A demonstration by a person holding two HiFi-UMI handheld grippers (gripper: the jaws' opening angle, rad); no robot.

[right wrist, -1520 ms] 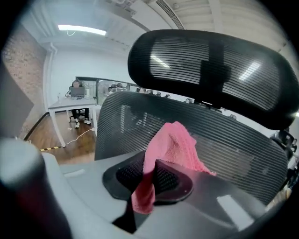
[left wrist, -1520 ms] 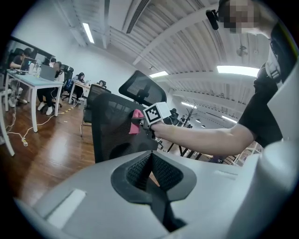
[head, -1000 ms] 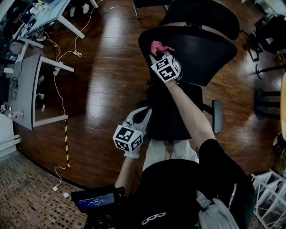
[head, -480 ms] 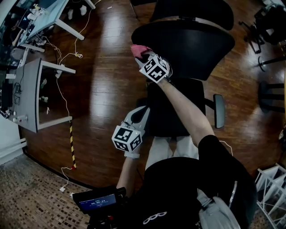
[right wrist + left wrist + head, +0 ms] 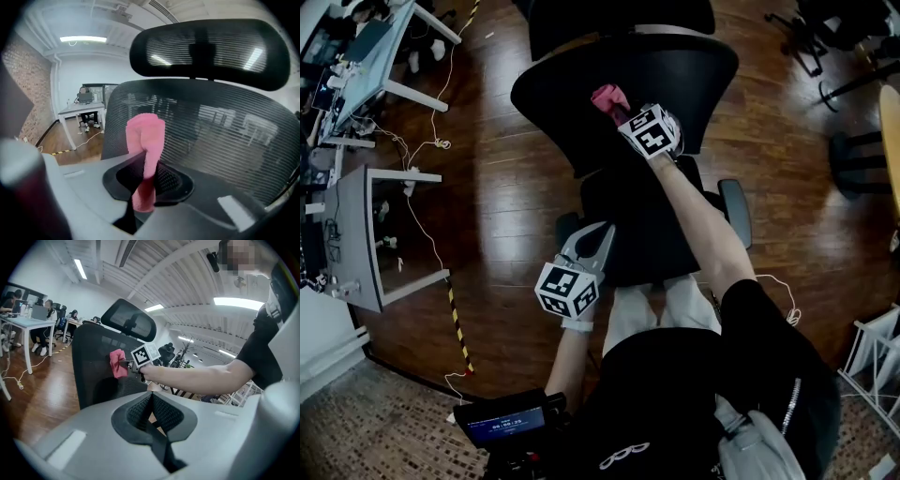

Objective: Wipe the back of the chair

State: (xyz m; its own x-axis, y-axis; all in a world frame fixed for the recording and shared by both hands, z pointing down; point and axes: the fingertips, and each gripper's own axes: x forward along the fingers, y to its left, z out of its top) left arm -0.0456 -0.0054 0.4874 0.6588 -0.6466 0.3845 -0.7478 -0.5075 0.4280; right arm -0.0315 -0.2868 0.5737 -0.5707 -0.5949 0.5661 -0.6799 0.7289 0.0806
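There is one black mesh chair (image 5: 562,103) with one headrest (image 5: 211,47), one pink cloth (image 5: 607,97) and two grippers. Two pale surfaces stand well off at the left of the head view.

Half a second ago the cloth sat at the left edge of the chair back; it now lies further in, on the upper part of the back. The chair itself has shifted left in the head view. The left gripper (image 5: 595,234) has kept its place low beside the seat.

The right gripper (image 5: 619,111) has its fingers (image 5: 171,180) pinching the lower end of the cloth, which rises folded from between them. Its upper end lies against the mesh of the back below the headrest, though the right gripper view cannot confirm contact. The left gripper's fingers (image 5: 161,411) are pressed together with nothing between them, apart from the cloth and pointed toward the back
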